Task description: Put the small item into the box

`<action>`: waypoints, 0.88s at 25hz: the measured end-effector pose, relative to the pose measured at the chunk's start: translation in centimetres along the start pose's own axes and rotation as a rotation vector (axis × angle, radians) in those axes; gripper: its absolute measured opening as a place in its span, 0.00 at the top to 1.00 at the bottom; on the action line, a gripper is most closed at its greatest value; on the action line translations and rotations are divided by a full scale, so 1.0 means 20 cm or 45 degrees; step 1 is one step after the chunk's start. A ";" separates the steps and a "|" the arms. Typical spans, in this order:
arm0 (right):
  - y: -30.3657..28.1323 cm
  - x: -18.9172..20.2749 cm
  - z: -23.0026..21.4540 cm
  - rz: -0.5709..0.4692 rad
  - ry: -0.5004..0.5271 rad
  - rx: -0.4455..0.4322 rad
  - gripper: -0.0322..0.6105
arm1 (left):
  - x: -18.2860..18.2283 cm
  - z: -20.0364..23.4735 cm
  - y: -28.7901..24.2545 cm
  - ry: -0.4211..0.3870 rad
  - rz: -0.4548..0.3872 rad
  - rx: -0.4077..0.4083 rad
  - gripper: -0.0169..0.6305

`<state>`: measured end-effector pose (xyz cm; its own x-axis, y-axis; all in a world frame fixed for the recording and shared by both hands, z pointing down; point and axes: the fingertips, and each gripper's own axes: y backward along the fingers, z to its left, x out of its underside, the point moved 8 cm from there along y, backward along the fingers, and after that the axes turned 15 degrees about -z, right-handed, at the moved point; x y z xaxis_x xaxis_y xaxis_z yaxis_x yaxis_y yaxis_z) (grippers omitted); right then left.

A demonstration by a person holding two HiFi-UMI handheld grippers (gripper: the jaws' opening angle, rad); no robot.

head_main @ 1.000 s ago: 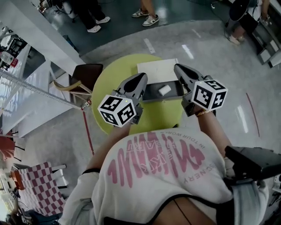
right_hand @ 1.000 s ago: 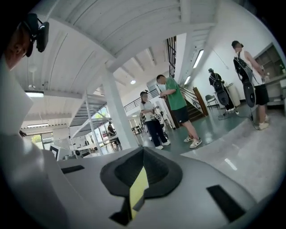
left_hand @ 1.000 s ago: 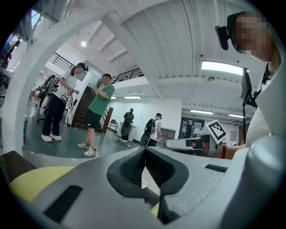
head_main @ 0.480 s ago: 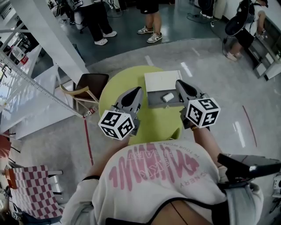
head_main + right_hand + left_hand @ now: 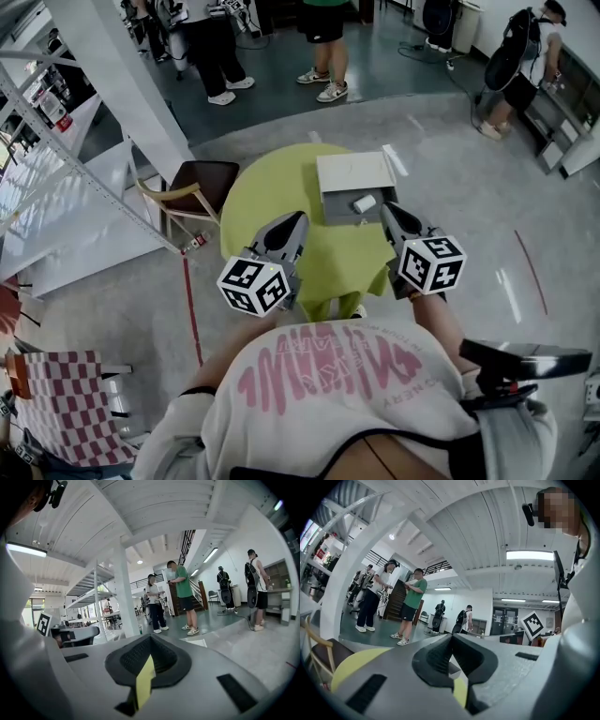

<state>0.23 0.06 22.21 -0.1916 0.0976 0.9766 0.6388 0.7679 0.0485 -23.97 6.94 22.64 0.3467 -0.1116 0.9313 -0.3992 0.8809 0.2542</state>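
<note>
A round yellow-green table (image 5: 272, 187) carries a dark open box (image 5: 339, 208) with its white lid (image 5: 354, 172) folded back on the far side. Inside the box lies a small white item (image 5: 364, 202). My left gripper (image 5: 298, 218) hovers over the table's near part, left of the box, its jaws closed and empty. Just right of the box's near corner, my right gripper (image 5: 385, 208) is also shut with nothing in it. In the left gripper view the jaws of the left gripper (image 5: 452, 637) meet, and in the right gripper view the right gripper (image 5: 150, 639) is closed too.
A brown chair (image 5: 187, 183) stands left of the table. Several people stand on the dark floor beyond, and one person (image 5: 520, 61) is at the far right. A white column and shelving (image 5: 94, 84) fill the left. A checkered seat (image 5: 66, 398) is at the bottom left.
Both grippers have drawn back from the box toward the person's body. The box with the white item stays on the table and sits farther ahead of the jaws.
</note>
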 end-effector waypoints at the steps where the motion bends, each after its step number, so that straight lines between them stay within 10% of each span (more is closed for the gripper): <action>1: 0.02 0.02 0.02 0.008 0.001 -0.001 0.94 | 0.00 0.00 0.03 0.003 0.002 -0.004 0.96; 22: 0.13 0.19 0.17 0.114 0.024 0.032 0.94 | 0.06 0.04 0.33 0.061 0.015 -0.077 0.96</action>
<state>-1.34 4.65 25.39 -0.1208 0.1549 0.9805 0.6336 0.7724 -0.0439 -26.80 12.32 25.69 0.3831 -0.0802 0.9202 -0.3518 0.9085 0.2256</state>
